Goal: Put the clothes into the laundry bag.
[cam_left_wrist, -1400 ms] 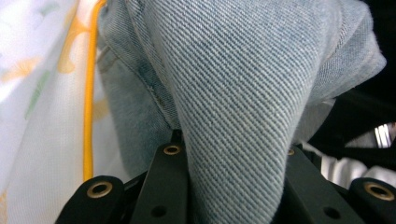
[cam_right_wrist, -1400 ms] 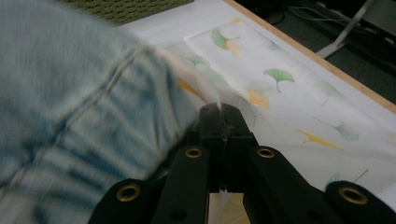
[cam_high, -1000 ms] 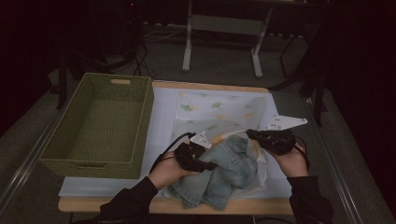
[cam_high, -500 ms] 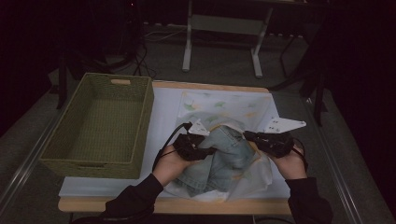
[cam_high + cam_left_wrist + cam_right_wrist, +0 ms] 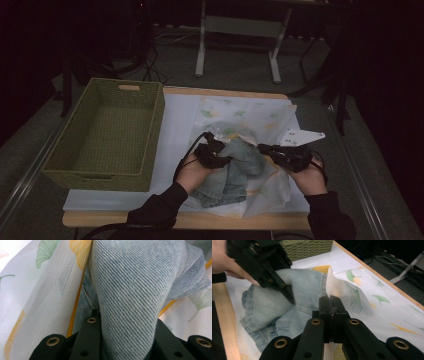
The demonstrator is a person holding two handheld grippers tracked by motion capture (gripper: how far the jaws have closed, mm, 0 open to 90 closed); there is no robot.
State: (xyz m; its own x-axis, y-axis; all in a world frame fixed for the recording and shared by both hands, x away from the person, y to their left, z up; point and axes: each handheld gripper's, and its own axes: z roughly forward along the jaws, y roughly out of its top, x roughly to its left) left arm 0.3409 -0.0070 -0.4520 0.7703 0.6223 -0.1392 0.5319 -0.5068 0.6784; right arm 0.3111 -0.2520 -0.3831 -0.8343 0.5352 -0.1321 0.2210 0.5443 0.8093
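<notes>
Two tools, both clamped: your left tool grips a fold of the denim garment, your right tool pinches the mesh bag's edge. Garment sits half inside the bag, mid-desk, right of the basket.

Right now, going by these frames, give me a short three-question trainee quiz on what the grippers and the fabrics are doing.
1. True or false: the left gripper is shut on the denim garment.
2. What does the right gripper pinch? A) the wicker basket B) the mesh laundry bag C) a cable
3. Fill in: the basket lies to the ___ of the bag in the high view.

Key: 1 true; 2 B; 3 left.
</notes>
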